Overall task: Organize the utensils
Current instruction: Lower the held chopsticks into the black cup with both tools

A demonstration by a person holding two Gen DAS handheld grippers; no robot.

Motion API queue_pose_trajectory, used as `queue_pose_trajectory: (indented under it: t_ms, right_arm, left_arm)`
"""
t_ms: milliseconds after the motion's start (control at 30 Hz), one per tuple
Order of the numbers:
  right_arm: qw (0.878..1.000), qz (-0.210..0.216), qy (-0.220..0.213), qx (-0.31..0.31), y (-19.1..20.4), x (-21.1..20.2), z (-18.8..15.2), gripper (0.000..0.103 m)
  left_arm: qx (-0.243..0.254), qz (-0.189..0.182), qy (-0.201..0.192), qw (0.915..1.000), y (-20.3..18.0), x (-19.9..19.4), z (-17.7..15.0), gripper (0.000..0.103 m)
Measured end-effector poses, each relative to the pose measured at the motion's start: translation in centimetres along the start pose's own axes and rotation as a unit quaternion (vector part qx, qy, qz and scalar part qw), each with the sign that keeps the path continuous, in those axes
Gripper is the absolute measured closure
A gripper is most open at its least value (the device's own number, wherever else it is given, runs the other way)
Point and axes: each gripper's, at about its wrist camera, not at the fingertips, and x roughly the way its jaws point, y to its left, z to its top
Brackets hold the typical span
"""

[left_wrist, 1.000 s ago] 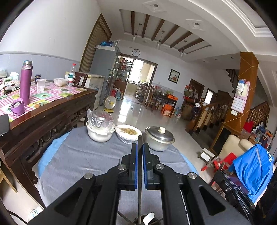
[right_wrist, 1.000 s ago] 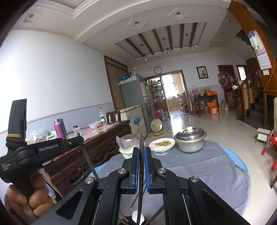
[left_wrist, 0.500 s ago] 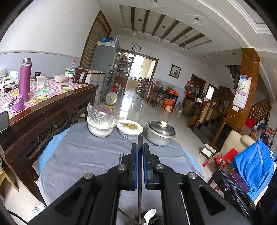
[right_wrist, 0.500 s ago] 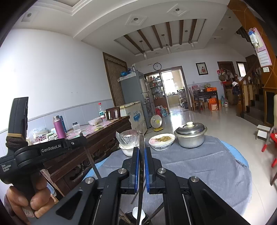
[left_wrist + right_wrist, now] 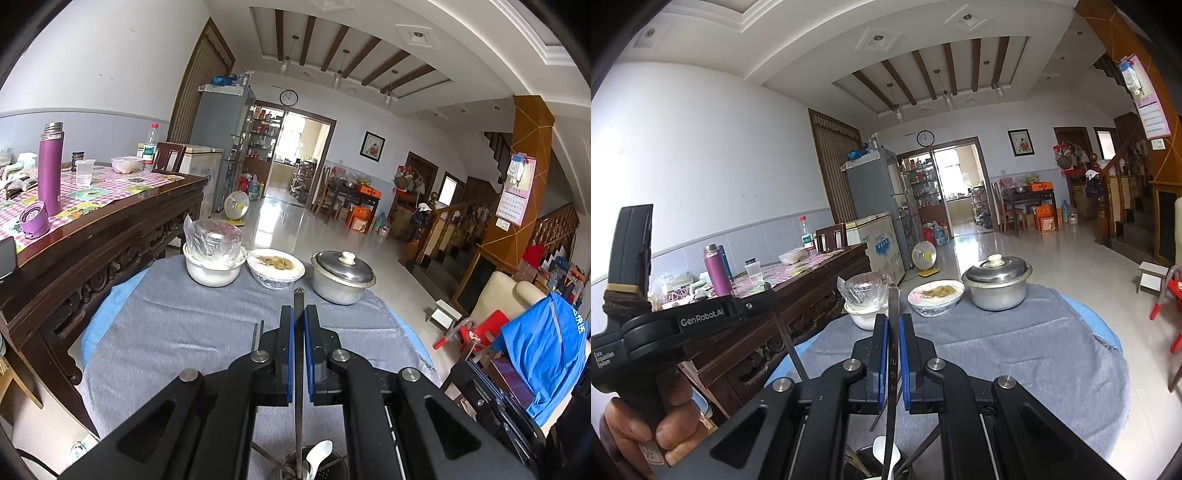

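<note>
Grey cloth covers the desk point(image 5: 177, 332) under both claws. Your left claw point(image 5: 299, 347) is clamped on a thin metal chopstick point(image 5: 298, 417), your right claw point(image 5: 894, 354) on another chopstick point(image 5: 892, 369); both lower tips sit in the utensil holder point(image 5: 314, 470) directly below. Release each straight down, keeping clear of the bowls and lidded pot point(image 5: 341, 277) beyond.

I see matt grey cloth point(image 5: 177, 332) covering my table, a dull brushed-metal pot point(image 5: 341, 282) with a shinier lid, crinkly glossy plastic film over the white glazed bowl point(image 5: 212, 269), dark polished carved wood on the sideboard point(image 5: 110, 236), and matt black plastic on each gripper.
</note>
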Motion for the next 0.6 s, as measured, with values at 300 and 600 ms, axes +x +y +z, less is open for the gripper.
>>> queue_pose_trajectory:
  t_ms: [300,600]
  right_arm:
    - [1.0,0.001,0.012,-0.001,0.2,0.3,-0.6,0.096]
    - [1.0,0.007,0.029,-0.004,0.5,0.6,-1.3,0.096]
  left_arm:
    - [0.003,-0.004,0.013,0.9999,0.0,0.3,-0.1,0.098]
    - [0.002,-0.012,0.031,0.9994,0.2,0.7,-0.4,0.098]
